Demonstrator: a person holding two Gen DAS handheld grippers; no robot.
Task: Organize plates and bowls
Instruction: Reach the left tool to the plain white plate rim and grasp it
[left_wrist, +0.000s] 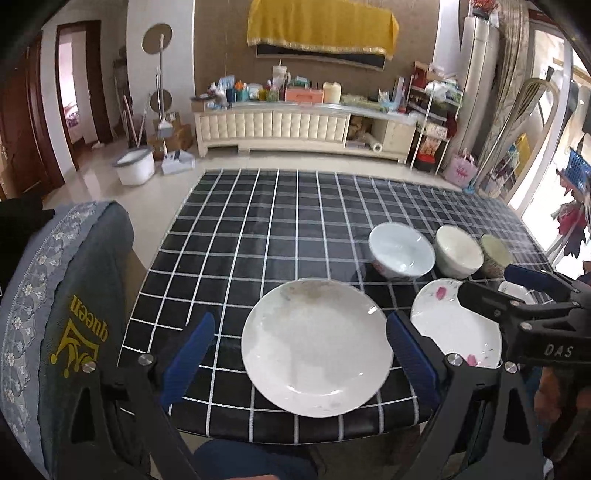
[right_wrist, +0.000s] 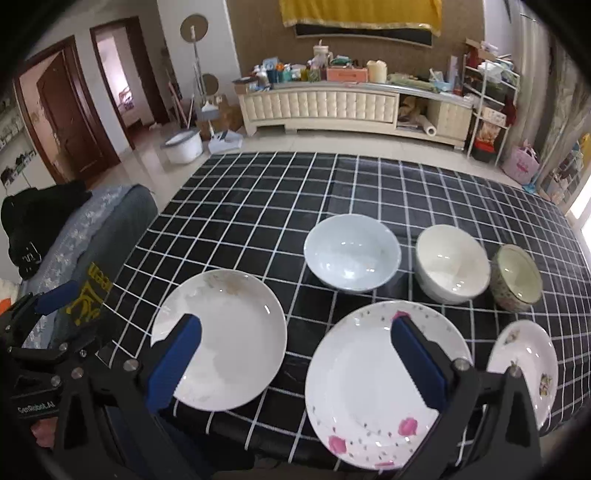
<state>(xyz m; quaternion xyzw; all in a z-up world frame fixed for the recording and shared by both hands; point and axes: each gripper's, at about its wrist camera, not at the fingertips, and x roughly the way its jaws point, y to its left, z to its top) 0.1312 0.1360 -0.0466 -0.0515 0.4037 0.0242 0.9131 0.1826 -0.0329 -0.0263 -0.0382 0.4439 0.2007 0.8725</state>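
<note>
Holding both grippers wide and empty, we hover our left gripper (left_wrist: 301, 354) over the white plate (left_wrist: 317, 347), our right gripper (right_wrist: 295, 360) beside the flowered plate (right_wrist: 384, 384). Only the right view shows the small plate (right_wrist: 532, 365) at the table (right_wrist: 258, 206) edge; open cloth lies behind the bowls (right_wrist: 352, 253).

Beyond the fingers, a long cream tufted cabinet (right_wrist: 332, 107) lines the brown wall (right_wrist: 255, 40) under a yellow cloth (right_wrist: 362, 13); glossy beige tiled floor (right_wrist: 295, 142), dark wooden doors (right_wrist: 70, 118) far left.
</note>
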